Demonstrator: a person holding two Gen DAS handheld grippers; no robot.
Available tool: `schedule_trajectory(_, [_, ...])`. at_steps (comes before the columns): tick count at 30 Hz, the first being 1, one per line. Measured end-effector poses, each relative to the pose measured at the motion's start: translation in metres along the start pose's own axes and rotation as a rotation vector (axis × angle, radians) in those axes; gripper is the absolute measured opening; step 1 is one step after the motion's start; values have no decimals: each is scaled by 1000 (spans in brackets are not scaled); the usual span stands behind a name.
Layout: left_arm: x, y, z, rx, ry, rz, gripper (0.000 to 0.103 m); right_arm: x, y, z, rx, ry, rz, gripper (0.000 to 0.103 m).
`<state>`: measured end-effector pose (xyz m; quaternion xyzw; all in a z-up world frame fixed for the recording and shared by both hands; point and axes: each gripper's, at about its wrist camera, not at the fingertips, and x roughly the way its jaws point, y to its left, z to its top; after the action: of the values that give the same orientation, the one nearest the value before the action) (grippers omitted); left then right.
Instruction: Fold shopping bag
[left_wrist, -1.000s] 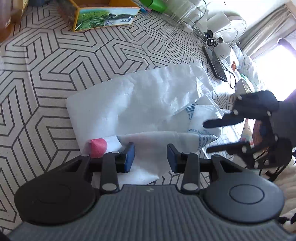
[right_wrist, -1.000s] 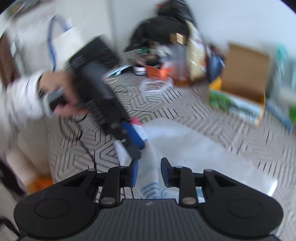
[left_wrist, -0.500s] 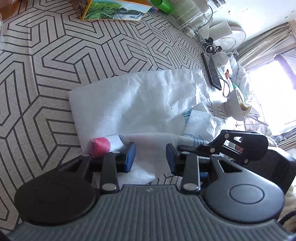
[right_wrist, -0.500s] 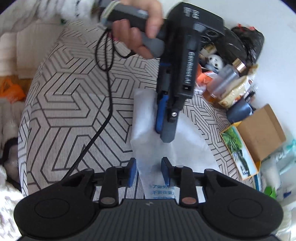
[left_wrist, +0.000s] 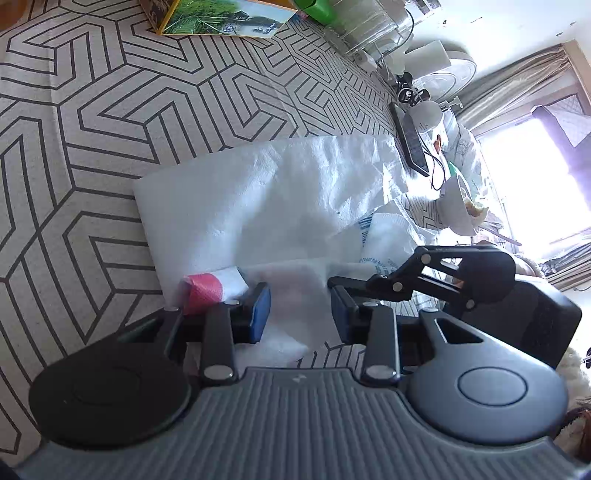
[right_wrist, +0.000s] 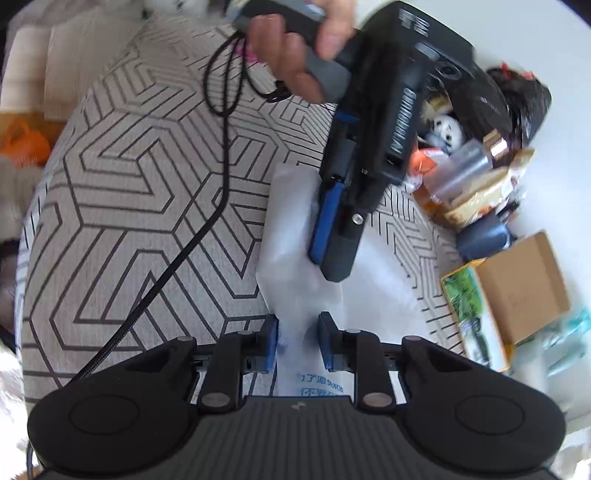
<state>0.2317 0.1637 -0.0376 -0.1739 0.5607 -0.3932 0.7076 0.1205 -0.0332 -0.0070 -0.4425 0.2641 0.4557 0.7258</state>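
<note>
A: Where is the bag?

B: The white shopping bag (left_wrist: 266, 206) lies flat on the patterned tabletop (left_wrist: 110, 110), its near edge folded over into a strip with a red patch (left_wrist: 201, 293) at one end and blue print at the other. In the right wrist view the same bag (right_wrist: 295, 258) runs as a narrow band away from the camera.

A: And the grippers?

B: The left gripper (left_wrist: 299, 314) hangs just over the folded strip, its blue pads apart, with the plastic between them but not pinched. The right gripper (right_wrist: 297, 341) is likewise parted, narrower, straddling the printed end of the bag; I cannot tell whether the pads touch it. Neither one grips anything.

A: What crowds the space?

B: In the left wrist view the right gripper's black linkage (left_wrist: 436, 277) sits just beside the left one's right finger. In the right wrist view the left gripper (right_wrist: 332, 236) hangs over the bag, held by a hand (right_wrist: 295, 48), and its black cable (right_wrist: 207, 206) trails across the tabletop.

A: Any containers?

B: An open cardboard box (right_wrist: 517, 295) with a green landscape picture on its side stands near the far edge; its inside is not visible. A white bowl (left_wrist: 458, 206) holds some food, too bright to identify. A heap of packets and bottles (right_wrist: 465, 177) sits beside the box.
</note>
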Motion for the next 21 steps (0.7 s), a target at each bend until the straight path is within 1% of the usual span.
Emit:
schedule_trajectory(1, [-1, -1, -1, 21, 4, 1, 36, 1, -7, -1, 45, -1, 28, 22])
schedule_trajectory(5, [-8, -8, -7, 118, 17, 20, 37, 6, -59, -15, 365, -17, 238, 22])
schedule_trajectory(7, [-12, -14, -11, 179, 21, 43, 39, 9, -80, -25, 509, -24, 334, 22])
schedule_trajectory(8, [-15, -18, -14, 209, 18, 62, 40, 14, -95, -34, 618, -25, 401, 21])
schedule_trajectory(9, [-18, -23, -16, 240, 15, 82, 40, 18, -105, -42, 703, -24, 451, 20])
schedule_trajectory(10, [-21, -27, -18, 271, 12, 103, 40, 17, -108, -46, 765, -22, 490, 19])
schedule_trajectory(11, [-23, -31, -20, 301, 11, 120, 41, 20, -116, -54, 856, -18, 543, 18])
schedule_trajectory(13, [-28, -43, -22, 378, 11, 162, 45, 26, -124, -63, 953, -14, 614, 17])
schedule_trajectory(14, [-29, -51, -23, 424, 12, 184, 53, 32, -130, -70, 1013, -11, 659, 17])
schedule_trajectory(15, [-29, -60, -25, 470, 12, 205, 57, 36, -134, -76, 1050, -10, 687, 16])
schedule_trajectory(17, [-30, -71, -26, 524, 21, 231, 58, 39, -137, -85, 1118, -1, 734, 16])
schedule_trajectory(18, [-29, -76, -25, 532, 31, 233, 58, 36, -135, -87, 1134, 2, 744, 15])
schedule_trajectory(20, [-29, -79, -24, 506, 51, 219, 58, 38, -137, -91, 1169, 11, 773, 15])
schedule_trajectory(21, [-29, -80, -25, 505, 45, 206, 58, 40, -138, -92, 1181, 15, 780, 15])
